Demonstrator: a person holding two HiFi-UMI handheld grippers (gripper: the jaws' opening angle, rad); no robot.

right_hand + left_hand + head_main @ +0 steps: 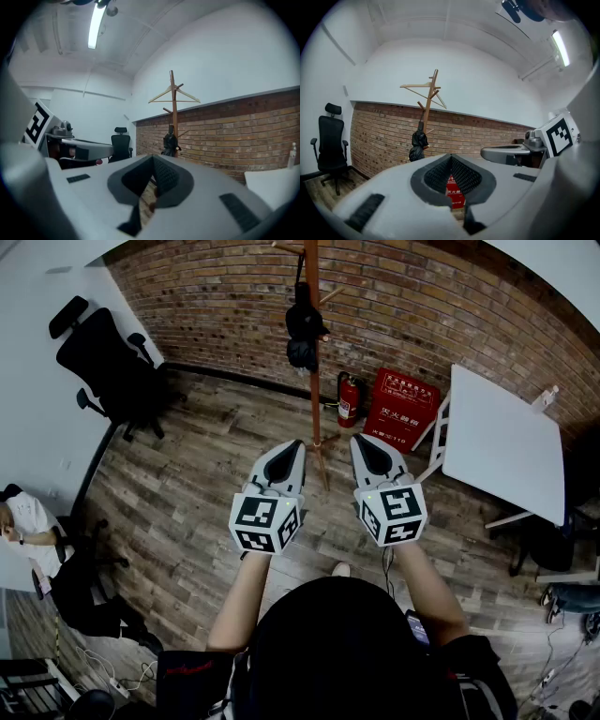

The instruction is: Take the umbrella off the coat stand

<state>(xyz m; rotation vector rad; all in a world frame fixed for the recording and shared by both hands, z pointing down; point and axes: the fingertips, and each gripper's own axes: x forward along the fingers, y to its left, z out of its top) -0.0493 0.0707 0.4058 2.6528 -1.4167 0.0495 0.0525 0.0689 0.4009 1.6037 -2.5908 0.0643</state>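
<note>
Umbrella on coat stand, well ahead of left tongs, right tongs, both closed, empty

A ceiling tube light lights the room evenly and burns out to a white streak in both gripper views, while the head view shows the wooden floor in soft, flat light with only faint shadows and the white desk close to overexposed. All three pictures are fisheye shots with dark rounded corners and walls that bow strongly toward the edges. The left gripper and right gripper sit so close to their lenses that their grey shells blur, and the right gripper view is dimmer and hazier.
</note>
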